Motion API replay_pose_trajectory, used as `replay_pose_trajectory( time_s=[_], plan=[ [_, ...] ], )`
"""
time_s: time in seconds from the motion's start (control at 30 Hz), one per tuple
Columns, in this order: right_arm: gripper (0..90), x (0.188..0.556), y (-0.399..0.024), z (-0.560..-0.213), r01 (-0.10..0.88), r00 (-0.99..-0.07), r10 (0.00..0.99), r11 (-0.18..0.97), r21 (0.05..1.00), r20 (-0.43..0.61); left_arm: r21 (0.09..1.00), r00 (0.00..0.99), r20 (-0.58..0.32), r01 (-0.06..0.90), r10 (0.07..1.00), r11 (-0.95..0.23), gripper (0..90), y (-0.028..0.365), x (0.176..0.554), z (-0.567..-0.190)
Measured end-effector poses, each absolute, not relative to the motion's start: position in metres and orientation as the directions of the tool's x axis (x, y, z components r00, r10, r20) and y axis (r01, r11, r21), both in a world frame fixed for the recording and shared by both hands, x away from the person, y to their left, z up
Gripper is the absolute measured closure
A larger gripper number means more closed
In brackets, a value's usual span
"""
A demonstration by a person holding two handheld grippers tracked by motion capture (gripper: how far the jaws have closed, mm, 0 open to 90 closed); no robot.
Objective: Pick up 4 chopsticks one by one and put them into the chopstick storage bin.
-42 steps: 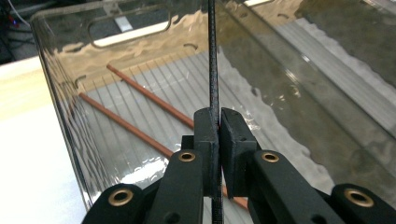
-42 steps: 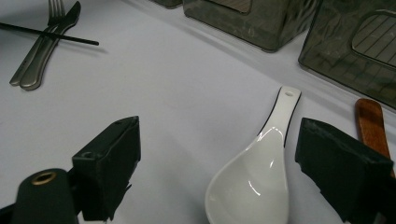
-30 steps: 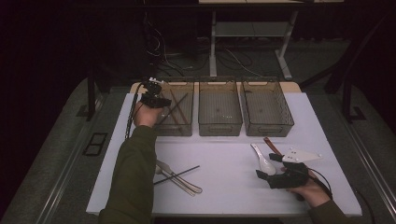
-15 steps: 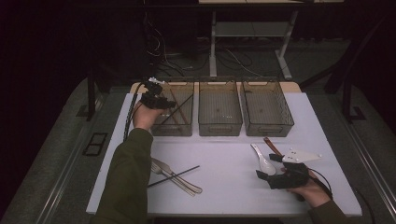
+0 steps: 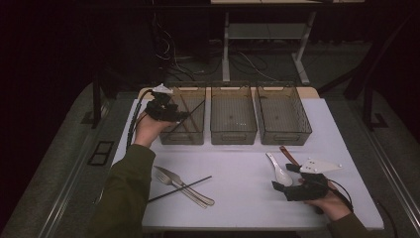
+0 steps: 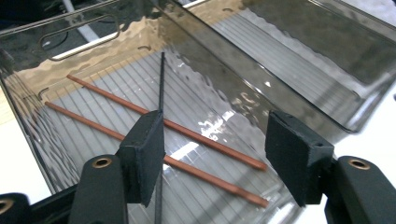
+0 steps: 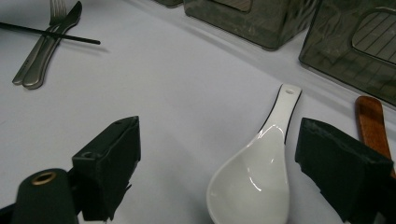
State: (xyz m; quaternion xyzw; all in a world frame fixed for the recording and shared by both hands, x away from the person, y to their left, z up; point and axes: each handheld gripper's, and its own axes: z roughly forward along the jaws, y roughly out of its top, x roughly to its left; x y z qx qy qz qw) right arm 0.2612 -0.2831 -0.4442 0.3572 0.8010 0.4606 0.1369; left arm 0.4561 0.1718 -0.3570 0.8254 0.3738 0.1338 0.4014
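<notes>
the left arm is stretched forward from the bottom edge of the high view toward about 11 o'clock, and the left gripper (image 5: 166,108) is held over the left tray (image 5: 195,136), the first of three smoky trays in a row at the far side of the table (image 5: 237,198). its jaws are seen released and have just been opening; in the left gripper view a black chopstick (image 6: 161,88) is seen standing steeply between them, right against the left pad, with the right pad well apart from it. two reddish chopsticks (image 6: 154,114) lie flat on the tray floor beneath.

the right hand (image 5: 329,203) is rested low on the table at about 5 o'clock, the right gripper (image 5: 297,188) pointed toward 10 o'clock. its jaws are spread wide and grasp nothing; a white spoon (image 7: 257,177) lies on the table between them, untouched, with a wooden handle (image 7: 371,123) just beside the right pad.
</notes>
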Motion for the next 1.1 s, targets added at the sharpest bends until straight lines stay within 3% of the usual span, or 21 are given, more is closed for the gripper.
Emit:
replay_pose_trajectory(
  time_s=[0.6,1.1],
  plan=[
    [14.1,0.261,-0.284,-0.445,0.447,-0.706,0.7,0.322,0.834,0.108,0.81,0.779,-0.081,0.415,0.622,-0.415,26.6,0.176,0.387,-0.352],
    [14.1,0.259,-0.287,-0.444,0.448,-0.7,0.706,0.316,0.836,0.107,0.82,0.81,-0.063,0.375,0.582,-0.433,24.9,0.176,0.333,-0.367]
  ],
)
